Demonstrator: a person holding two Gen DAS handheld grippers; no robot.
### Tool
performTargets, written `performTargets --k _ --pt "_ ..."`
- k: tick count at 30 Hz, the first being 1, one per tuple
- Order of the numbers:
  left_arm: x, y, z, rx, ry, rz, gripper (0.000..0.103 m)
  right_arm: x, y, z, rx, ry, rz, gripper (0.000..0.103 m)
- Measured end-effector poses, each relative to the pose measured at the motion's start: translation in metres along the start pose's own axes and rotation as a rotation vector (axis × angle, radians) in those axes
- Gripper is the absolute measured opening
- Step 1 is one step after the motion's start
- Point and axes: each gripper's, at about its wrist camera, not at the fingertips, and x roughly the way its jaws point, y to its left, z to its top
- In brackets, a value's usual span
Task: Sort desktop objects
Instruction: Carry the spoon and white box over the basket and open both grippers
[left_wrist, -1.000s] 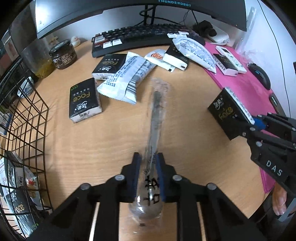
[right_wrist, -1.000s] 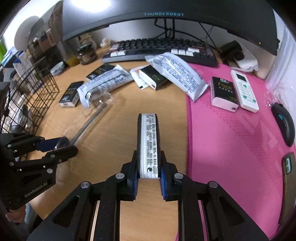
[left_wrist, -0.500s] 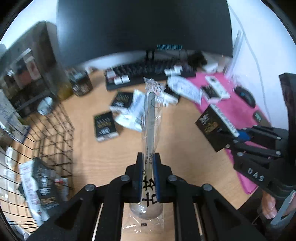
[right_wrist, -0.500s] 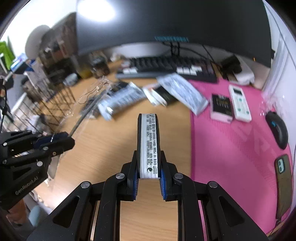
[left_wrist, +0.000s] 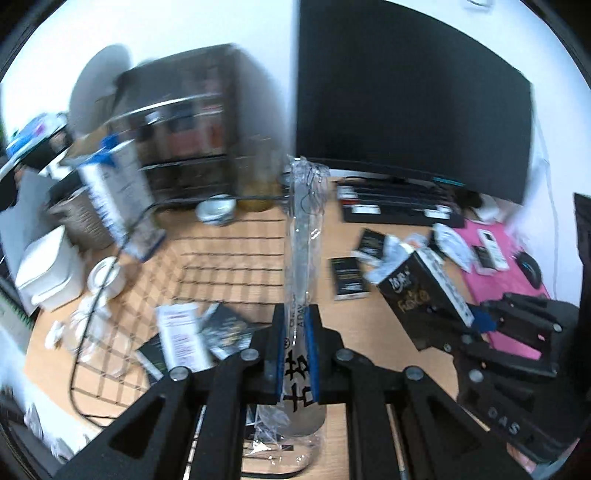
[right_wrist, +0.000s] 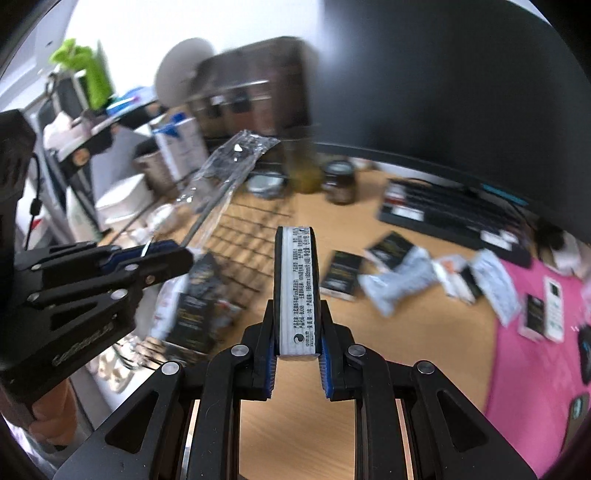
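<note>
My left gripper (left_wrist: 295, 317) is shut on a long spoon in a clear plastic wrapper (left_wrist: 304, 229), which sticks up and forward above a black wire basket (left_wrist: 236, 240). In the right wrist view the same gripper (right_wrist: 173, 254) is at the left, the wrapped spoon (right_wrist: 221, 177) slanting up from it. My right gripper (right_wrist: 297, 332) is shut on a black-and-white tissue pack (right_wrist: 297, 280) held edge-up, near the basket's right side (right_wrist: 255, 225). The left wrist view shows that tissue pack (left_wrist: 417, 284) in the right gripper (left_wrist: 476, 321). Both views are motion-blurred.
Several packs lie in the basket (left_wrist: 184, 332). More tissue packs (right_wrist: 341, 273) and snack bags (right_wrist: 399, 284) are scattered on the wooden desk. A keyboard (right_wrist: 443, 214), a monitor (left_wrist: 406, 103), a jar (right_wrist: 341, 181) and a pink mat (right_wrist: 535, 350) lie behind and right. A hand (right_wrist: 48, 417) holds the left gripper.
Both grippers have risen off the desk and swung left with their loads. The wire basket, earlier at the left edge, now lies below and ahead of them.
</note>
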Motion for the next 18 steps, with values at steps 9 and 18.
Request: performTargets --k 9,18 --pt "0.005 0.066 -0.015 -0.120 0.044 0.091 0.010 0.028 0.070 0.015 -0.102 0.025 0.114 0.019" --pt "0.013 0.090 -0.026 -0.169 0.078 0.100 0.011 0.053 0.089 0.014 -0.123 0.078 0.155 0.020"
